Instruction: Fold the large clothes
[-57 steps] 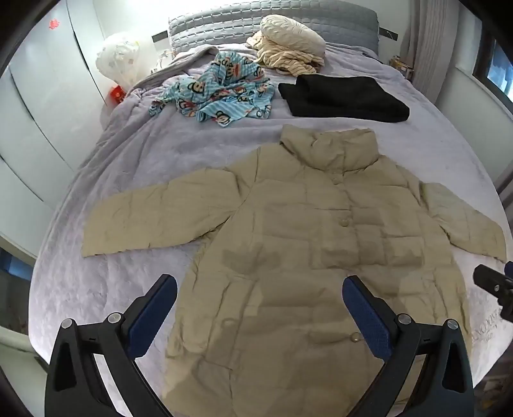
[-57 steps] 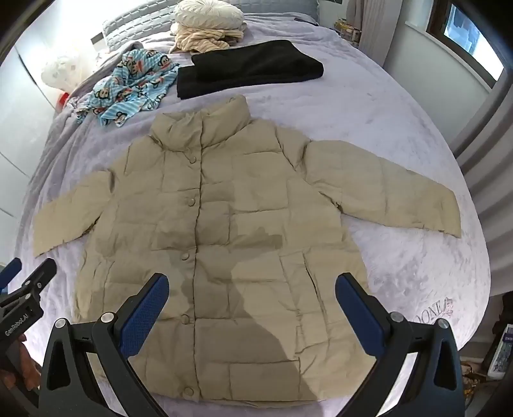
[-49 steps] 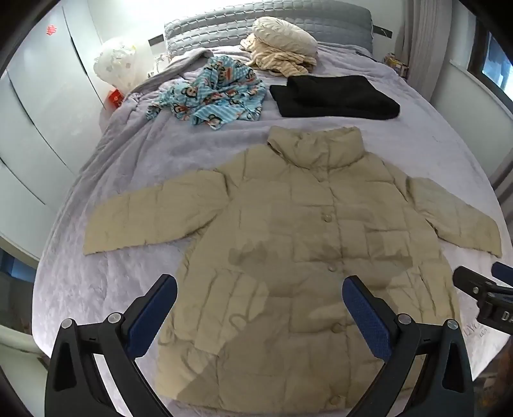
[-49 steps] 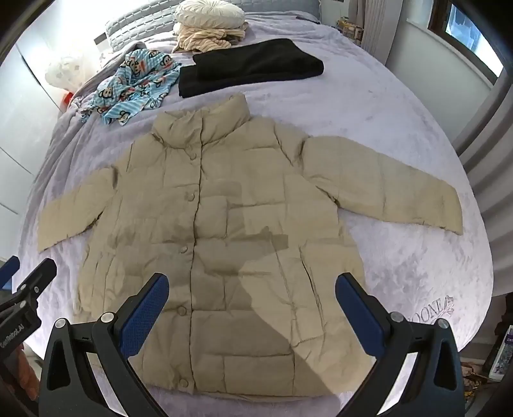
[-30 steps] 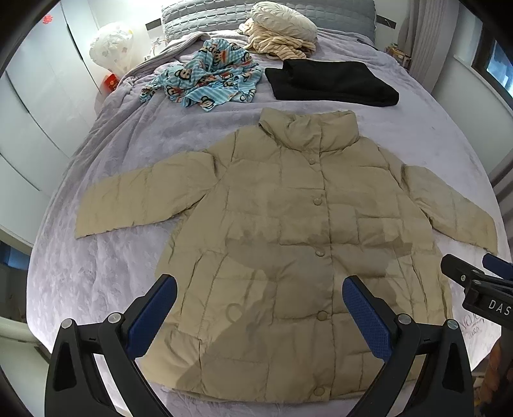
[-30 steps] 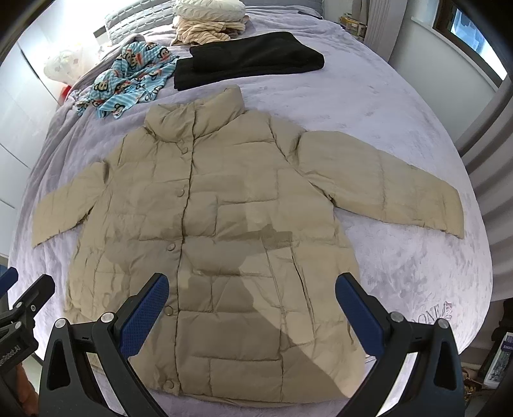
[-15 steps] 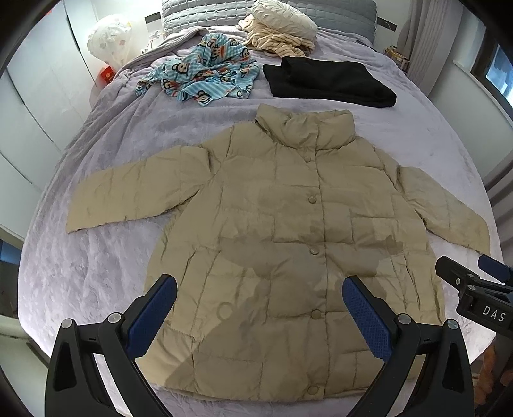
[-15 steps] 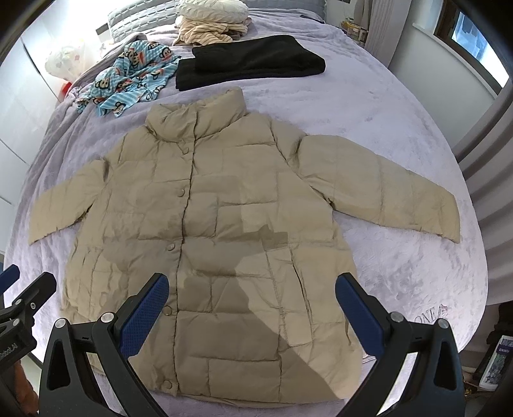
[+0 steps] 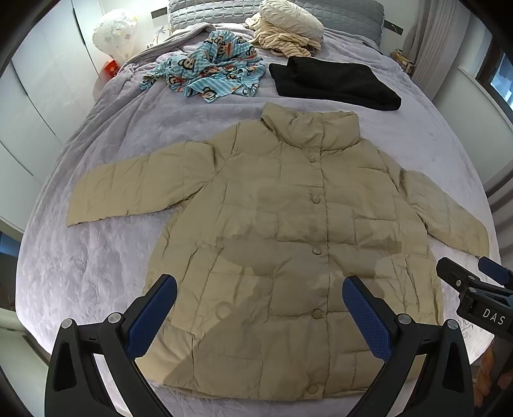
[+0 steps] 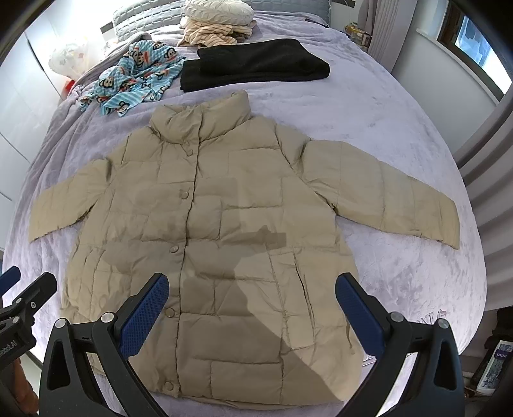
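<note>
A beige quilted jacket point(image 9: 288, 231) lies flat and buttoned on the bed, front up, collar far, both sleeves spread out; it also shows in the right wrist view point(image 10: 224, 224). My left gripper point(image 9: 259, 308) is open and empty, held above the jacket's lower left half. My right gripper point(image 10: 251, 304) is open and empty above the lower right half. Each gripper shows at the edge of the other's view: the right one point(image 9: 474, 288) and the left one point(image 10: 22, 301).
The bed has a lilac plush cover point(image 9: 96, 256). Beyond the collar lie a folded black garment point(image 9: 333, 83), a blue monkey-print garment point(image 9: 211, 73) and a cream striped pile with a pillow point(image 9: 288, 29). White wardrobe doors point(image 9: 35, 106) stand at left, a window wall point(image 10: 465, 70) at right.
Both grippers have drawn back and risen a little, so the whole jacket including its hem now shows. The jacket has not moved. Both stay open.
</note>
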`<state>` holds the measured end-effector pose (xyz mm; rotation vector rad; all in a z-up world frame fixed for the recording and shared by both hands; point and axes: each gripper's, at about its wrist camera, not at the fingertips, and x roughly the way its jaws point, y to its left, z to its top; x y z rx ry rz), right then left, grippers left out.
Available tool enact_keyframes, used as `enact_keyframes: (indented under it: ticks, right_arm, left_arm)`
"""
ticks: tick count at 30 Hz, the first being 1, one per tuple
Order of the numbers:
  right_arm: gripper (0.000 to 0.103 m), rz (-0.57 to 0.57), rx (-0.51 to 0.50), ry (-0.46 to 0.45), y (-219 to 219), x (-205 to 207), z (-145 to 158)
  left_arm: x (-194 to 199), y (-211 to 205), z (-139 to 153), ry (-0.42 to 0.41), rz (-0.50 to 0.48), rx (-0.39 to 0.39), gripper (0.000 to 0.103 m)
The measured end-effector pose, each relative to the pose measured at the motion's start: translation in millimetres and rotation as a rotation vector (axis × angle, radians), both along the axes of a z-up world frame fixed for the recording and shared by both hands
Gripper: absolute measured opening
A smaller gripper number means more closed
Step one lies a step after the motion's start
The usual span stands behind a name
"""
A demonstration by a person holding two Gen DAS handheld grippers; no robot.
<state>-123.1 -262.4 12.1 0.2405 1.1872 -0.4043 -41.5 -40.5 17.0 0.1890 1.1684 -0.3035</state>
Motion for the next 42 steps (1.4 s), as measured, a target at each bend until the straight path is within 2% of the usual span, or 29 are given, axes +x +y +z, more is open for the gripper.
enact_keyframes:
  ticks: [42]
  right_arm:
    - [0.103,0.001,0.010,0.004,1.4,-0.3,-1.8]
  left_arm:
    - [-0.2,6.5,-3.0,0.003,0.003,0.008,0.103]
